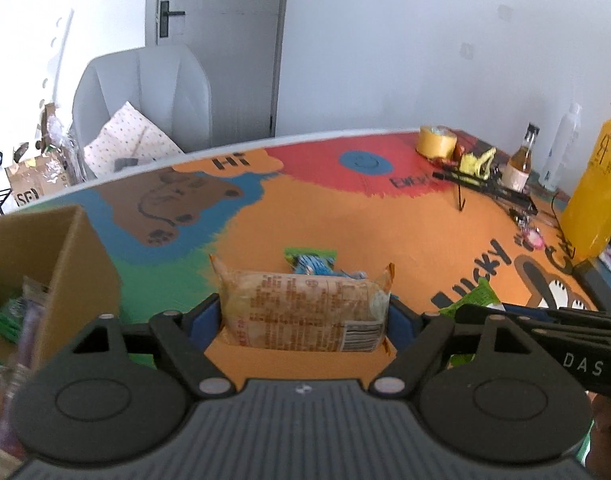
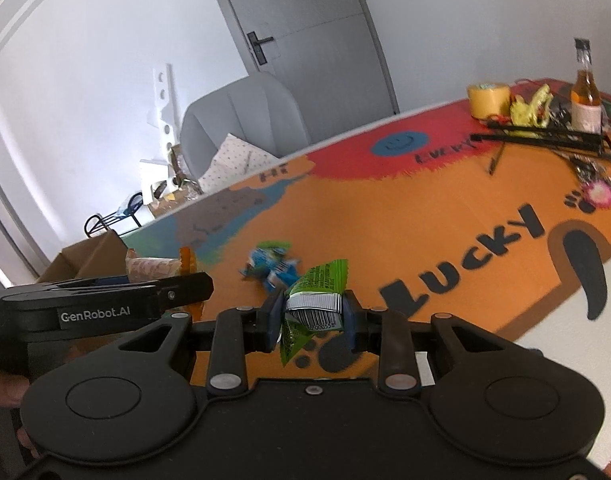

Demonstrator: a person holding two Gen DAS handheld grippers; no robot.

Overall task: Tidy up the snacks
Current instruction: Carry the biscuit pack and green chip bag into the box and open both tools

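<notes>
My left gripper (image 1: 303, 314) is shut on a clear-wrapped pastry packet (image 1: 305, 308) with orange print, held crosswise above the table. My right gripper (image 2: 311, 314) is shut on a small green snack packet (image 2: 315, 300), barcode facing the camera. That green packet (image 1: 471, 298) and the right gripper's arm show at the right of the left wrist view. The left gripper's arm and the pastry packet (image 2: 151, 268) show at the left of the right wrist view. A blue snack packet (image 1: 311, 264) (image 2: 271, 266) lies on the colourful tablecloth (image 1: 345, 216) beyond both grippers.
A cardboard box (image 1: 53, 264) (image 2: 89, 256) holding several snacks stands at the left. At the far right are a yellow tape roll (image 1: 435, 142), a black rack (image 1: 489, 188), a small bottle (image 1: 521, 160) and a yellow bag (image 1: 595, 196). A grey chair (image 1: 145, 96) stands behind the table.
</notes>
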